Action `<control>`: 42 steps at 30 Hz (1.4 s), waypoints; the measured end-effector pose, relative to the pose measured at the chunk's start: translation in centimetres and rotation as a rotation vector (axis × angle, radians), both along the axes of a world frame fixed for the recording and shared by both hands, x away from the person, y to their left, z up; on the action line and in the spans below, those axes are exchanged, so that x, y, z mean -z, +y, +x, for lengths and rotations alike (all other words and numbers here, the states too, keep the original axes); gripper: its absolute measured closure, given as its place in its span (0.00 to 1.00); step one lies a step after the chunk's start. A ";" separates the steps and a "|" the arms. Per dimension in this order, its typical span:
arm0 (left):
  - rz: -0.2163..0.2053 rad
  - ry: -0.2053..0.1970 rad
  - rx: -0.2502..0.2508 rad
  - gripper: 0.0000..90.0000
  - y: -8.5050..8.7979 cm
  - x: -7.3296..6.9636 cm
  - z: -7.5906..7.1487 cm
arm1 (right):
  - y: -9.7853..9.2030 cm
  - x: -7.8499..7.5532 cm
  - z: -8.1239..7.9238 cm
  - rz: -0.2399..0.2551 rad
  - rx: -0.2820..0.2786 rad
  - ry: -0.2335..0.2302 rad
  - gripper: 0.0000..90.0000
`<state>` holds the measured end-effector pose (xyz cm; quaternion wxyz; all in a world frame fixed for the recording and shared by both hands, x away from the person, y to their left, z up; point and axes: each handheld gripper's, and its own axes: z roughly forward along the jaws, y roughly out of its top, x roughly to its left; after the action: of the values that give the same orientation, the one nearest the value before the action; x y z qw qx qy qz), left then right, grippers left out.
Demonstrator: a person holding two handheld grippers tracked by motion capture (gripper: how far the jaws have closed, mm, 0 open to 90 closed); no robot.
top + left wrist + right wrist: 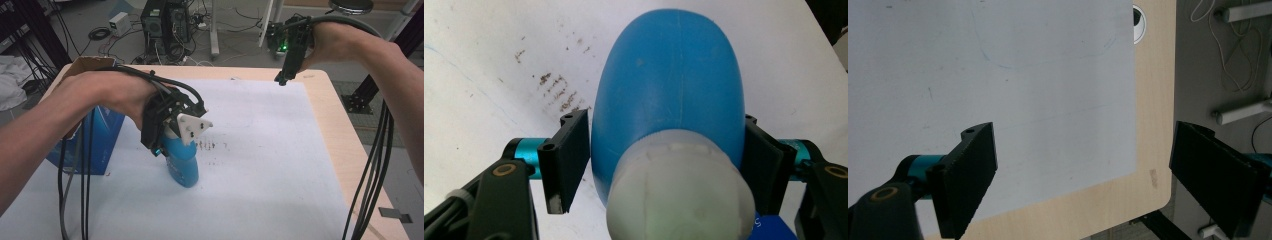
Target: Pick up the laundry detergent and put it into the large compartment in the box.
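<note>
A blue plastic bottle (182, 167) with a whitish cap (679, 195) stands upright on the white sheet left of the table's middle. My left gripper (172, 145) comes down over its top, one black pad on each side of the bottle (669, 85) just below the cap. Both pads lie against its sides. My right gripper (282, 77) hangs in the air above the far right corner of the table, pointing down. Its jaws (1083, 165) are wide open with nothing between them.
A blue carton (102, 140) with a brown open flap stands just left of the bottle. A white sheet (260, 150) with small brown stains (210, 146) covers the wooden table (345, 150). Cables trail from both grippers. Computers and wiring sit on the floor beyond.
</note>
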<state>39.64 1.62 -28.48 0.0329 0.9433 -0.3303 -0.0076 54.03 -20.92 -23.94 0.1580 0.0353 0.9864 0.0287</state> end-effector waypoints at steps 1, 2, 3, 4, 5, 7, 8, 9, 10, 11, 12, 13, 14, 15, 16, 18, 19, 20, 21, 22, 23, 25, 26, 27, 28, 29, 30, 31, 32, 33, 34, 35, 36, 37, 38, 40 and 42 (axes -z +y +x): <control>-0.003 0.000 -0.003 0.33 0.1 0.0 0.0 | 0.0 0.0 0.0 0.001 0.000 0.000 0.12; -0.004 -0.001 -0.003 0.33 0.1 0.0 0.0 | 0.0 0.0 0.0 0.000 0.001 0.001 0.12; -0.004 -0.002 -0.004 0.34 0.1 0.0 0.0 | 0.1 0.0 0.0 -0.001 0.004 0.001 0.12; -0.007 0.002 -0.006 0.34 0.1 -0.1 0.0 | 0.1 0.0 0.0 -0.001 0.004 0.001 0.12; -0.006 0.000 0.002 0.35 0.0 -0.2 0.0 | 0.1 0.1 0.0 0.000 0.005 0.001 0.12; -0.014 0.005 -0.002 0.36 0.0 -0.3 -0.1 | 0.1 0.1 0.1 -0.003 0.000 0.004 0.12; -0.014 0.004 0.000 0.36 0.0 -0.3 -0.1 | 0.1 0.1 0.1 -0.002 0.000 0.003 0.12; -0.014 0.007 -0.004 0.37 0.0 -0.4 -0.1 | 0.1 0.1 0.1 -0.002 0.004 0.002 0.12; -0.013 0.008 -0.003 0.38 0.0 -0.4 -0.1 | 0.0 0.1 0.1 -0.002 0.006 0.001 0.12; -0.012 0.008 -0.003 0.38 0.0 -0.4 -0.1 | 0.0 0.1 0.0 -0.002 0.009 0.003 0.12; -0.012 0.015 -0.006 0.40 0.0 -0.4 -0.1 | 0.0 0.1 0.0 -0.002 0.007 0.002 0.12; -0.008 0.017 -0.005 0.41 0.0 -0.3 -0.2 | 0.0 0.0 0.0 -0.002 0.007 0.002 0.12; -0.006 0.015 -0.008 0.41 0.0 -0.4 -0.2 | 0.0 0.0 0.1 -0.003 0.006 0.002 0.12; -0.003 0.015 -0.004 0.41 -0.1 -0.4 -0.2 | 0.0 0.0 0.1 -0.005 0.003 0.002 0.12; -0.002 0.016 -0.005 0.41 -0.1 -0.4 -0.2 | -0.1 0.1 0.1 -0.006 0.004 0.002 0.12; 0.002 0.015 -0.003 0.42 -0.1 -0.4 -0.1 | -0.1 0.0 0.0 -0.006 0.009 0.000 0.12; 0.003 0.015 -0.001 0.42 -0.2 -0.4 -0.1 | -0.1 0.0 0.0 -0.006 0.014 0.002 0.12; 0.002 0.019 -0.008 0.42 -0.1 -0.4 -0.2 | -0.1 0.0 -0.1 -0.004 0.013 0.001 0.12; 0.003 0.017 -0.008 0.42 -0.1 -0.4 -0.1 | -0.1 0.0 -0.1 -0.003 0.012 0.000 0.12; 0.000 0.019 -0.013 0.42 -0.1 -0.4 -0.2 | -0.1 0.0 -0.1 -0.003 0.012 0.000 0.12; 0.003 0.021 -0.017 0.42 -0.1 -0.4 -0.2 | -0.1 0.0 -0.1 -0.003 0.012 0.000 0.12; 0.005 0.020 -0.022 0.42 -0.2 -0.5 -0.1 | 0.0 0.0 -0.1 -0.005 0.008 -0.001 0.12; 0.008 0.019 -0.024 0.42 -0.2 -0.5 -0.1 | 0.0 0.0 -0.1 -0.008 0.002 -0.001 0.12; 0.006 0.017 -0.027 0.42 -0.3 -0.5 -0.1 | 0.1 0.0 -0.2 -0.008 0.007 -0.003 0.12; 0.002 0.021 -0.033 0.42 -0.3 -0.6 -0.2 | 0.1 0.0 -0.2 -0.007 0.007 -0.004 0.12; 0.002 0.016 -0.032 0.42 -0.4 -0.7 -0.2 | 0.2 -0.1 -0.3 -0.012 0.007 -0.003 0.12; 0.008 0.015 -0.035 0.42 -0.4 -0.9 -0.3 | 0.2 -0.1 -0.3 -0.009 0.003 -0.003 0.12; 0.010 0.022 -0.048 0.42 -0.4 -1.0 -0.2 | 0.2 -0.1 -0.4 -0.007 0.006 -0.004 0.12; 0.010 0.019 -0.057 0.42 -0.4 -1.4 -0.2 | 0.2 -0.1 -0.4 -0.008 0.003 -0.005 0.12; -0.004 0.027 -0.076 0.42 -0.4 -1.6 -0.3 | 0.2 -0.1 -0.4 -0.009 0.008 -0.002 0.12; -0.008 0.026 -0.082 0.42 -0.4 -1.9 -0.3 | 0.2 -0.1 -0.5 -0.014 0.007 0.001 0.12; -0.011 0.026 -0.099 0.42 -0.4 -2.3 -0.3 | 0.2 -0.1 -0.4 -0.015 0.000 -0.001 0.12; -0.009 0.029 -0.116 0.42 -0.4 -2.7 -0.2 | 0.2 0.0 -0.4 -0.016 0.002 0.001 0.12; -0.010 0.026 -0.123 0.42 -0.4 -3.1 -0.2 | 0.3 0.0 -0.5 -0.018 0.005 0.000 0.12; -0.008 0.026 -0.135 0.42 -0.4 -3.5 -0.1 | 0.3 0.0 -0.5 -0.021 -0.002 0.003 0.12; -0.002 0.027 -0.173 0.42 -0.4 -4.5 0.0 | 0.4 0.0 -0.5 -0.020 -0.002 0.001 0.12; -0.006 0.038 -0.201 0.42 -0.3 -5.4 0.1 | 0.5 -0.1 -0.6 -0.017 -0.004 0.000 0.12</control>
<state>39.73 1.27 -23.07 0.0426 0.9712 -0.2333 -0.0211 53.44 -20.37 -23.86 0.1583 0.0319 0.9867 0.0205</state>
